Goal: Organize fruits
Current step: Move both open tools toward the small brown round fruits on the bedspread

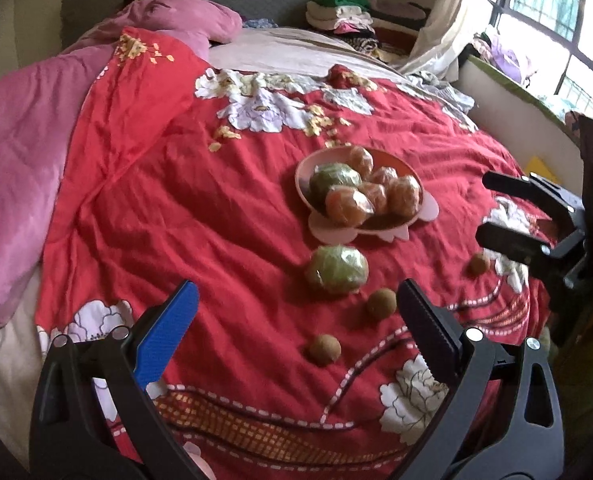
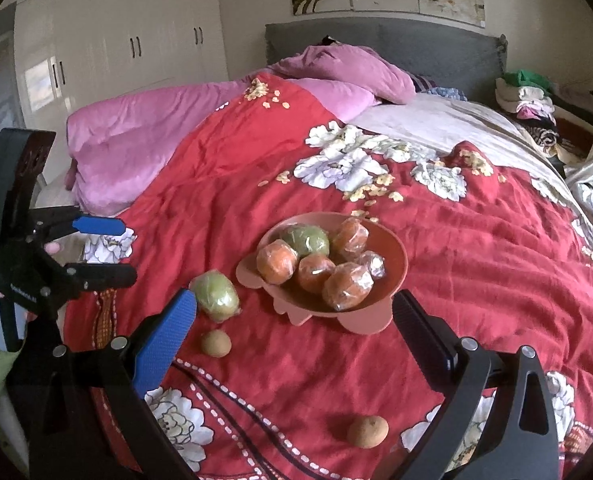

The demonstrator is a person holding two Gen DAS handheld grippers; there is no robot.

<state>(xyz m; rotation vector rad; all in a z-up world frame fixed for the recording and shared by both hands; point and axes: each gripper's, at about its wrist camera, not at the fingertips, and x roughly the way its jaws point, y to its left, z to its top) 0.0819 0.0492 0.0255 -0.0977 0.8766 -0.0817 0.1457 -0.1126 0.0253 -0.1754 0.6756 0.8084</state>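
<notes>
A pink bowl point(image 1: 410, 222) point(image 2: 392, 258) sits on the red floral quilt and holds several plastic-wrapped orange fruits point(image 1: 348, 206) point(image 2: 346, 285) and one wrapped green fruit point(image 1: 332, 179) point(image 2: 306, 240). Another wrapped green fruit point(image 1: 336, 269) point(image 2: 216, 296) lies on the quilt beside the bowl. Three small brown fruits lie loose on the quilt point(image 1: 381, 303) point(image 1: 325, 350) point(image 1: 478, 265); two show in the right wrist view point(image 2: 215, 343) point(image 2: 367, 432). My left gripper point(image 1: 296, 300) point(image 2: 130, 250) is open and empty, short of the loose fruits. My right gripper point(image 2: 294, 308) point(image 1: 486, 208) is open and empty before the bowl.
A pink duvet point(image 1: 20, 168) point(image 2: 136, 136) is bunched along the bed's left side. A grey headboard point(image 2: 436, 46) and folded clothes point(image 1: 344, 14) stand at the far end. A window ledge point(image 1: 508, 92) runs along the right; white wardrobes point(image 2: 128, 32) stand at the left.
</notes>
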